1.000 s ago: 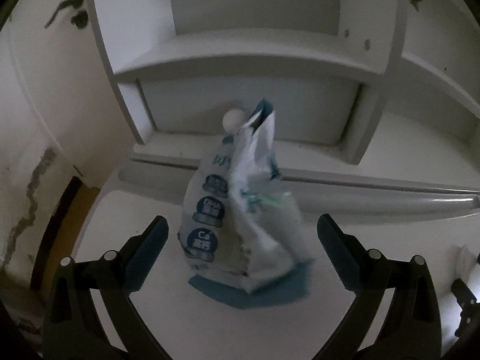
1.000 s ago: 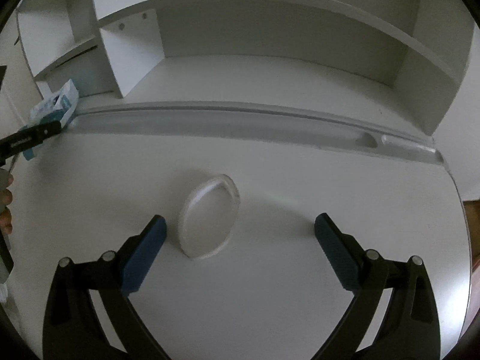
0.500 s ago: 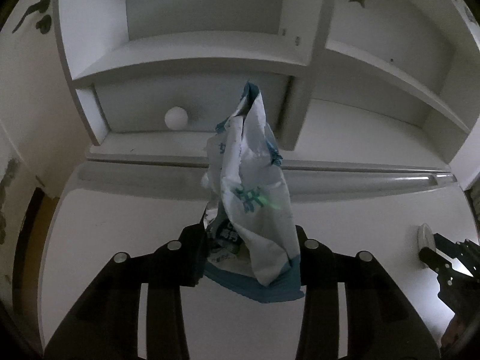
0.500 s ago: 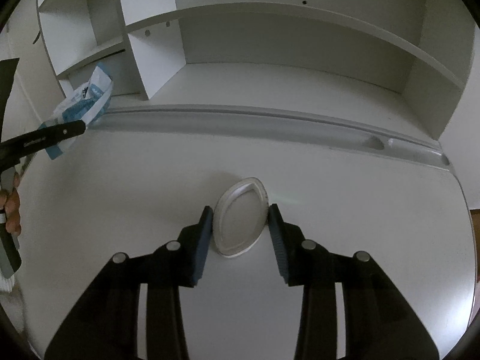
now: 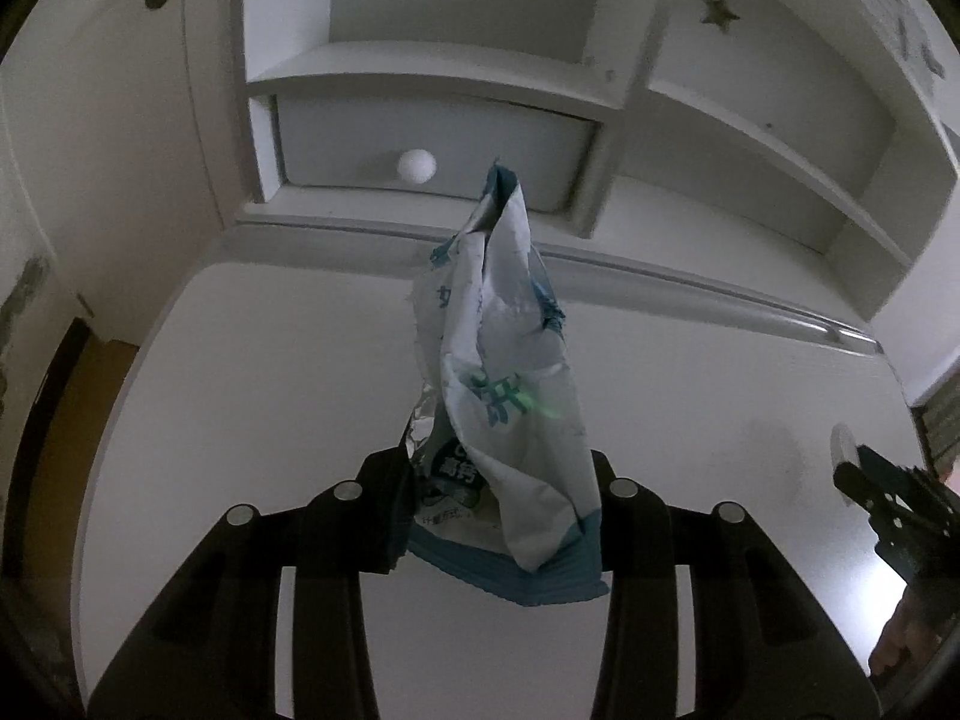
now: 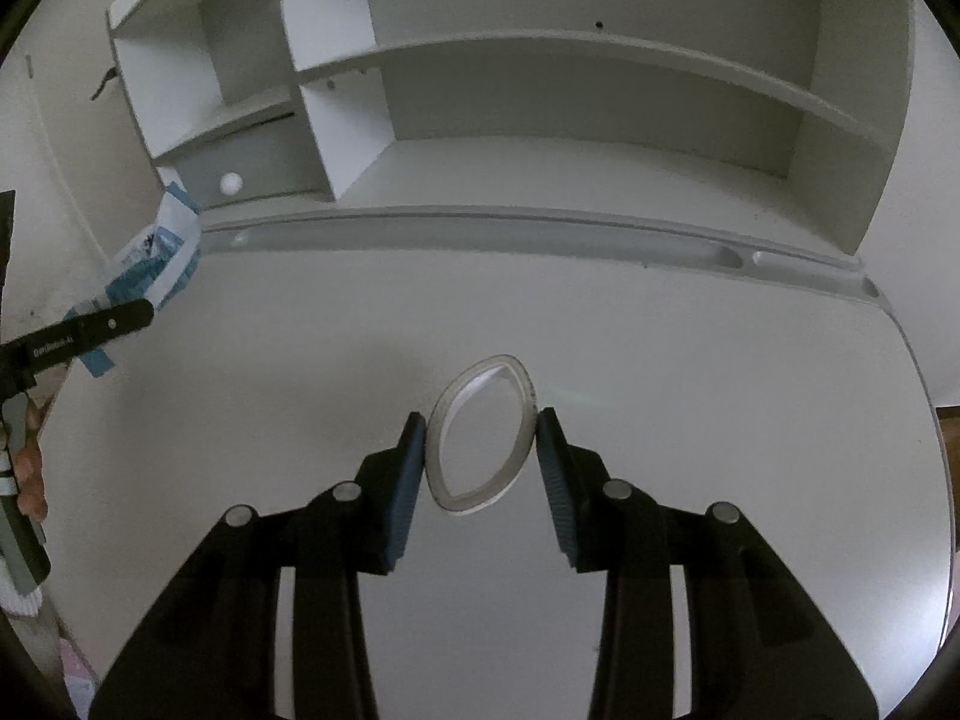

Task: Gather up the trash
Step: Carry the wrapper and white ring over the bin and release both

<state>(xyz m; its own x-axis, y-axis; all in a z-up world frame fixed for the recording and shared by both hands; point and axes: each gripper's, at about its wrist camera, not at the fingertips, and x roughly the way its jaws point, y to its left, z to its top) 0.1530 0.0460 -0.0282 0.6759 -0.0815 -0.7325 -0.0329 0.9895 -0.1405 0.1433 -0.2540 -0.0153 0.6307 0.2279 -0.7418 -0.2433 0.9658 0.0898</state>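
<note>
Over the white desk near its left edge, left gripper clamps a crumpled blue-and-white foil snack bag — right gripper pinches a squashed clear plastic ring mid-desk; white drawer knob behind, bag print unreadable.

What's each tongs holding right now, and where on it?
Left tongs clamp the crumpled snack bag near its lower end. Right tongs pinch the squashed clear plastic ring by its two sides.
</note>
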